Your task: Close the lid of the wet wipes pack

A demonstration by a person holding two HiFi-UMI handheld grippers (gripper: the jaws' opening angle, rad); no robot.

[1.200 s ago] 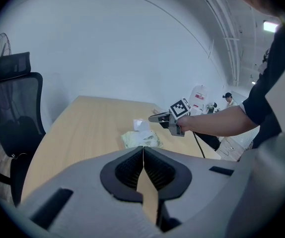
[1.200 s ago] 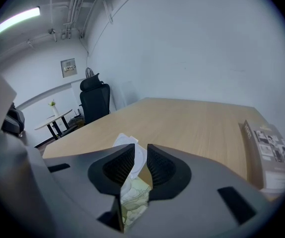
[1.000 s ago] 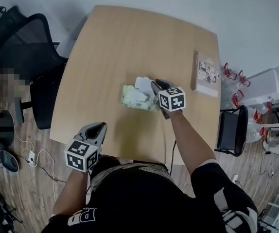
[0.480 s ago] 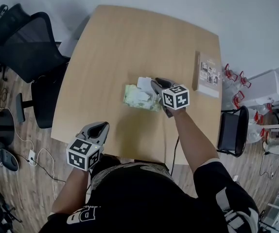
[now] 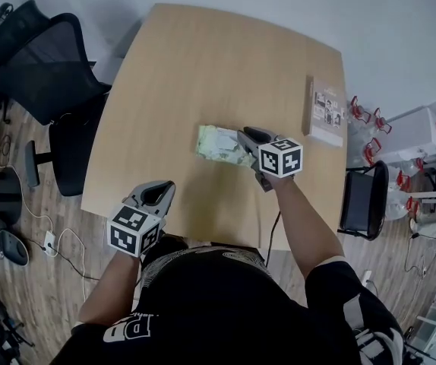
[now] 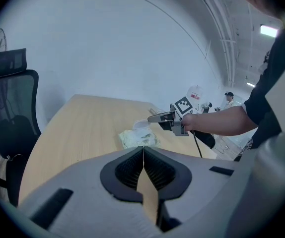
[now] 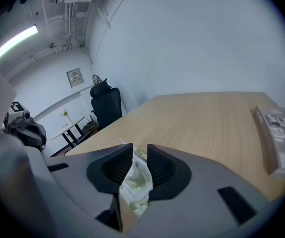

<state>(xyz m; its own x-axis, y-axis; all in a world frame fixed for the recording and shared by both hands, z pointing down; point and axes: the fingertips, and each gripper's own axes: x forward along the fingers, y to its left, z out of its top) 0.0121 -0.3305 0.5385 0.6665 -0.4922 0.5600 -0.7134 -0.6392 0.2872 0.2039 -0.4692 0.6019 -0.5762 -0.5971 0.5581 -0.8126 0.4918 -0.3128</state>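
Below, in the head view, the wet wipes pack lies flat near the middle of the wooden table. The right gripper has its tips over the pack's right end. The left gripper sits well apart from both, at the table's near edge. A flat printed box lies by the right edge, and a black office chair stands off to the left.

In the left gripper view, we see that gripper's pads pressed together with nothing between them. The pale green pack lies farther up the table. A whitish flap shows on top of it, but we cannot tell if it is fully down.

In the right gripper view, the jaws stand a little apart. The crinkled pack shows through the gap, just beneath them rather than clamped. What the pack holds does not show.
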